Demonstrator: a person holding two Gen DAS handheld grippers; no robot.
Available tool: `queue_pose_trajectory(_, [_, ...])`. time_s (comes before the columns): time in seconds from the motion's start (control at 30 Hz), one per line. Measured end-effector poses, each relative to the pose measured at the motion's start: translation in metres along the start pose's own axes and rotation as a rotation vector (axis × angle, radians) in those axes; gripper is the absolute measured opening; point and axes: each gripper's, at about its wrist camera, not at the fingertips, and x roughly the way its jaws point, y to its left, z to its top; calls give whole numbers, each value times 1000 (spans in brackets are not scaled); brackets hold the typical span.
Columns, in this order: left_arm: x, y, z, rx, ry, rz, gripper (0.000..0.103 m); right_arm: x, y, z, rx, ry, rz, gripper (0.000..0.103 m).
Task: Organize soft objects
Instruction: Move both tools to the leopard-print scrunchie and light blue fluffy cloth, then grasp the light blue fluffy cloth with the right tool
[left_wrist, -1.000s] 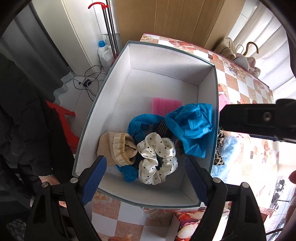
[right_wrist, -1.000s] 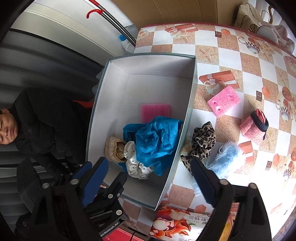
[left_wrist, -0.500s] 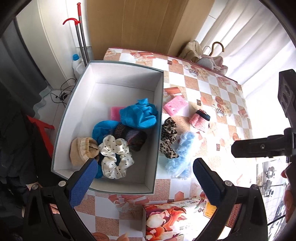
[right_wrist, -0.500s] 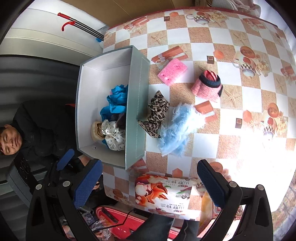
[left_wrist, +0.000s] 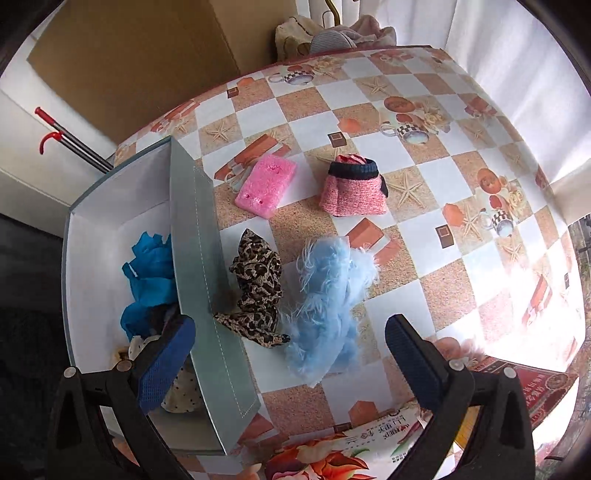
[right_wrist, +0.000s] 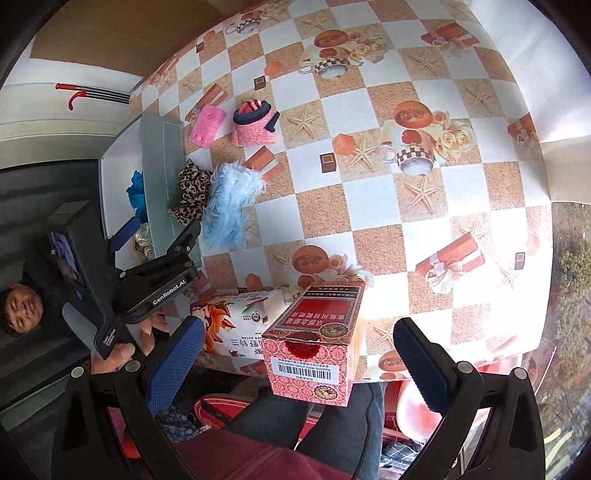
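A grey box (left_wrist: 199, 258) with white walls stands at the table's left edge and holds a blue cloth (left_wrist: 147, 280) and a polka-dot scrunchie (left_wrist: 181, 387). Right of it on the table lie a leopard-print cloth (left_wrist: 256, 291), a fluffy light-blue piece (left_wrist: 328, 299), a pink sponge (left_wrist: 266, 184) and a pink knitted piece (left_wrist: 352, 188). My left gripper (left_wrist: 288, 328) hangs open above the box's right wall and the two nearest cloths, holding nothing. My right gripper (right_wrist: 298, 328) is open above the table's near edge, its pads well apart from the red carton (right_wrist: 314, 347) below.
A floral tissue pack (right_wrist: 240, 325) lies beside the red carton at the near edge. A person in a dark jacket (right_wrist: 22, 314) is at the left. Bags and clothing (left_wrist: 332, 37) pile up at the far edge, with red-handled poles (left_wrist: 70, 144) by the wall.
Both grippers have swung from above the box to the right, over the table, rolling as they went. The left jaws stand a little wider. The blue cloth now lies lower inside the box.
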Motion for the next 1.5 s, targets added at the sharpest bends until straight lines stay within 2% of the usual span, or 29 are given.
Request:
queue_pose_trajectory(0.17, [48, -18, 23, 37, 83, 85, 103, 4, -33, 5, 51, 16, 3, 103])
queue_pose_trajectory(0.27, [79, -17, 30, 1, 170, 144, 103, 11, -49, 8, 76, 34, 8, 103])
queue_pose_trajectory(0.33, [93, -15, 32, -29, 212, 154, 103, 15, -56, 10, 84, 43, 16, 103])
queue_pose_trajectory(0.4, [103, -11, 32, -76, 260, 111, 103, 19, -60, 13, 84, 53, 27, 103])
queue_pose_trajectory(0.47, [115, -7, 31, -132, 322, 35, 103, 23, -64, 14, 89, 60, 42, 103])
queue_pose_trajectory(0.6, [122, -18, 22, -132, 344, -58, 103, 27, -72, 16, 99, 66, 69, 103])
queue_pose_trajectory(0.67, [117, -33, 19, -123, 332, -113, 103, 28, -78, 16, 110, 67, 71, 103])
queue_pose_trajectory(0.8, [98, -84, 20, -35, 294, -245, 103, 29, -94, 15, 141, 68, 48, 103])
queue_pose_trajectory(0.9, [71, -95, 21, -41, 222, -282, 103, 28, -101, 16, 138, 55, 4, 103])
queue_pose_trajectory(1.03, [53, -64, 16, -83, 161, -234, 103, 38, -94, 26, 75, 28, -30, 103])
queue_pose_trajectory(1.13, [67, -41, 9, -89, 201, -193, 103, 61, -79, 37, 3, 37, -41, 103])
queue_pose_trajectory(1.23, [78, -33, 1, -87, 225, -177, 103, 88, -57, 50, -93, 57, -92, 103])
queue_pose_trajectory(1.33, [91, -26, -7, -80, 237, -88, 103, 110, -37, 60, -171, 76, -102, 103])
queue_pose_trajectory(1.4, [97, -13, -10, -117, 248, -58, 103, 122, -26, 66, -198, 86, -96, 103])
queue_pose_trajectory(1.5, [99, 11, -14, -180, 247, -54, 103, 139, -11, 75, -249, 97, -85, 103])
